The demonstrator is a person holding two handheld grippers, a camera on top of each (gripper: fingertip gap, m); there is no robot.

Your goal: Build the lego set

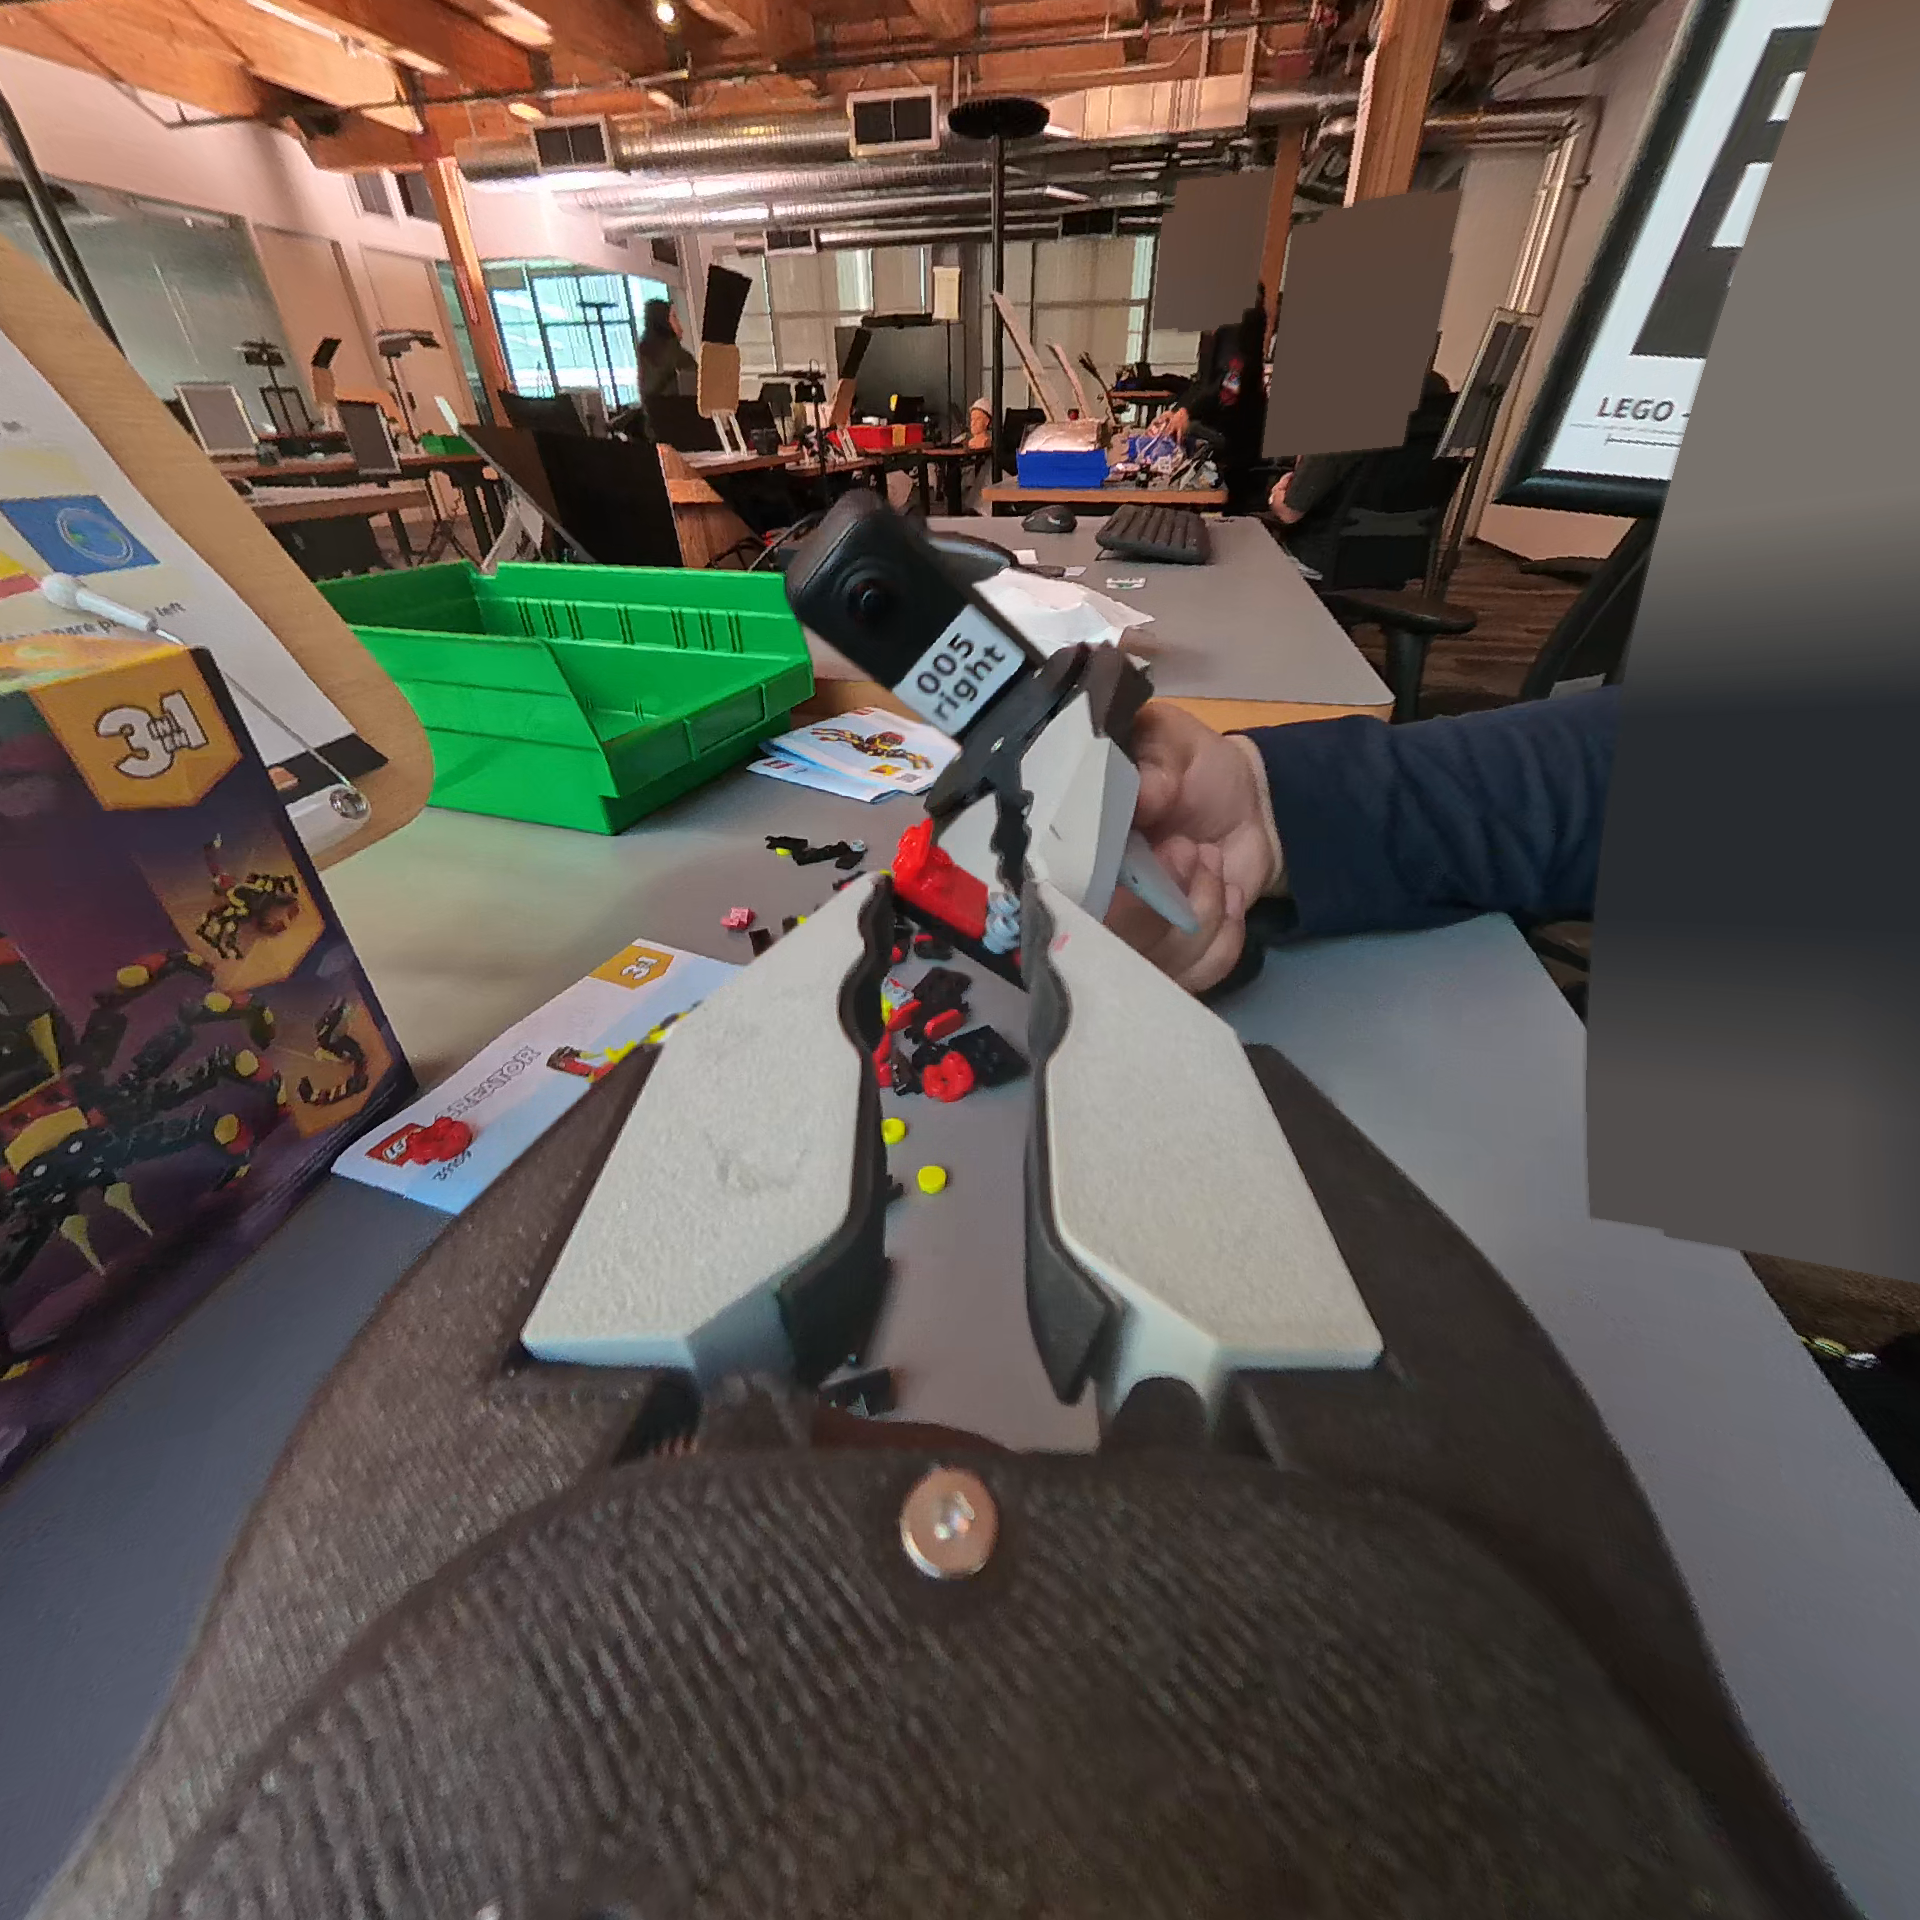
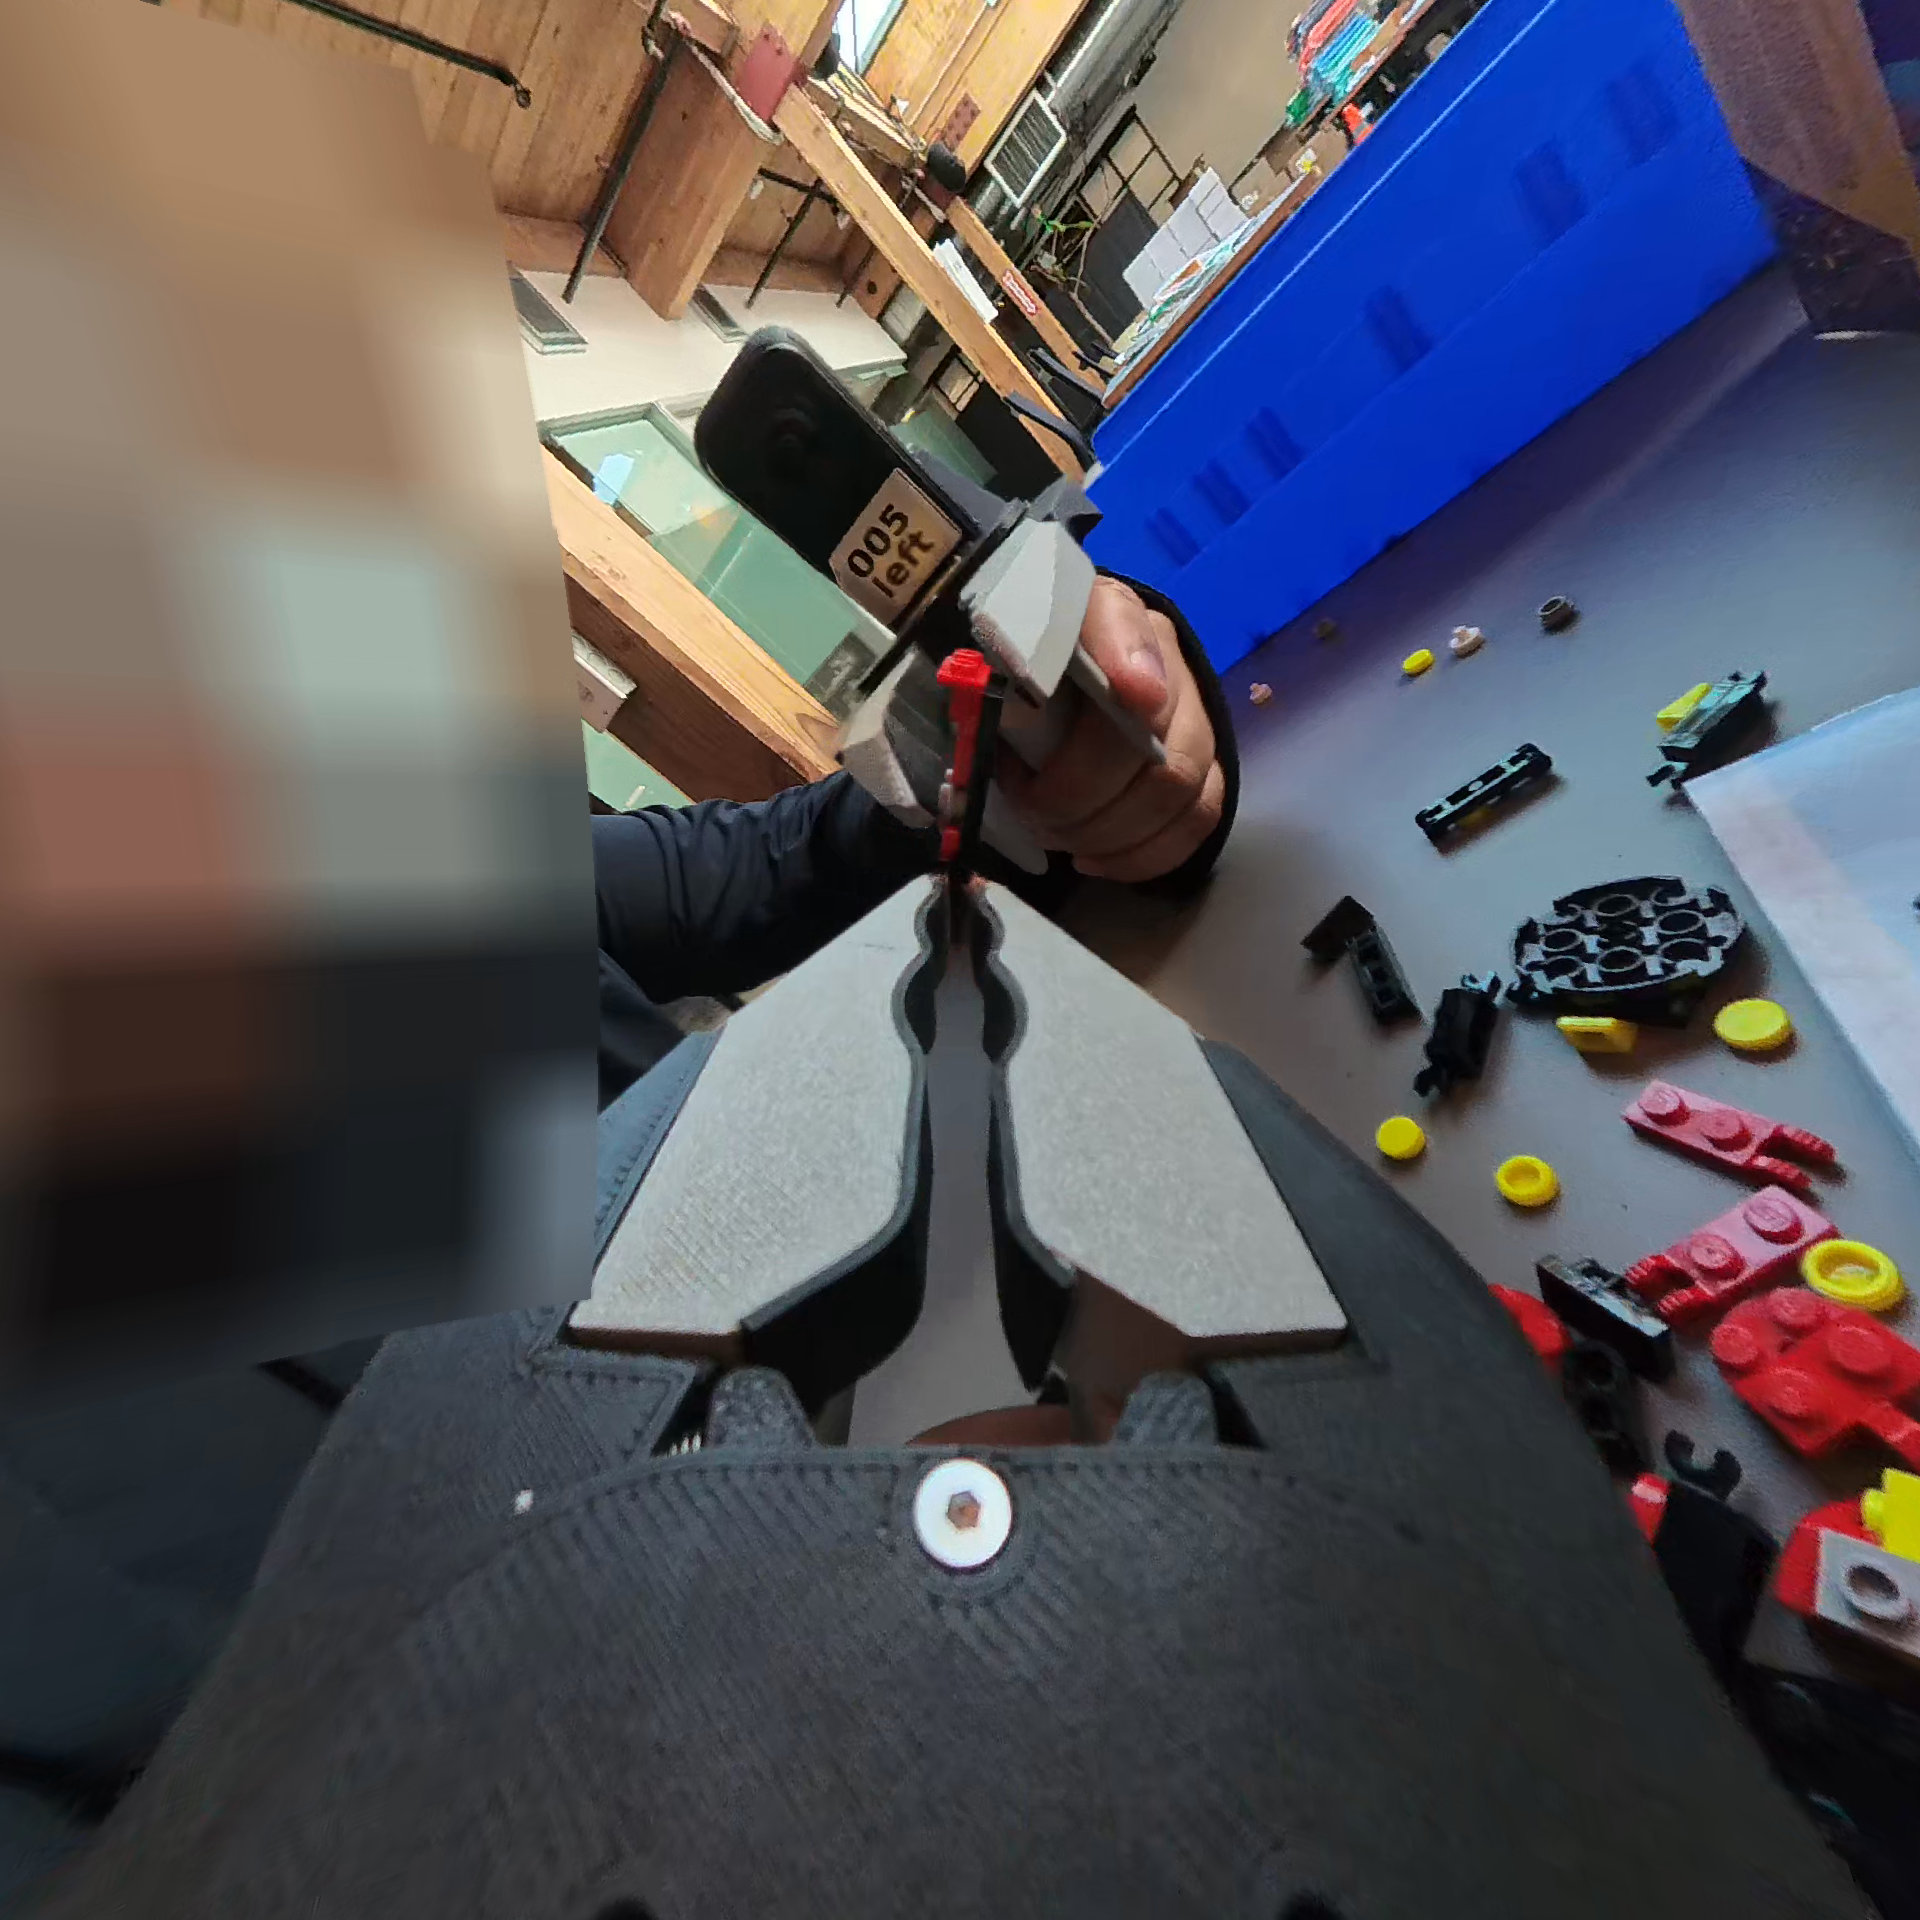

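Loose bricks [image 1: 940, 1039] litter the tabletop [image 1: 540, 894] directly under and ahead of the left hand-held gripper [image 1: 951, 914]; right hand-held gripper [image 1: 977, 842] with red-black assembly [image 1: 940, 883] blocks straight ahead. To its left: booklet [image 1: 540, 1070], set box [image 1: 156, 997], green bin [image 1: 582, 686] farther off. Bare tabletop between booklet and bin, also to its right. Right of the right hand-held gripper [image 2: 956, 904]: scattered pieces [image 2: 1621, 945], blue bin [image 2: 1455, 312] beyond.

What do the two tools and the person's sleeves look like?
Both tools, left tool and right tool, have pale grey wedge fingers with wavy black inner pads on ribbed black bodies, a silver screw, a black camera with a label. Sleeves dark navy.
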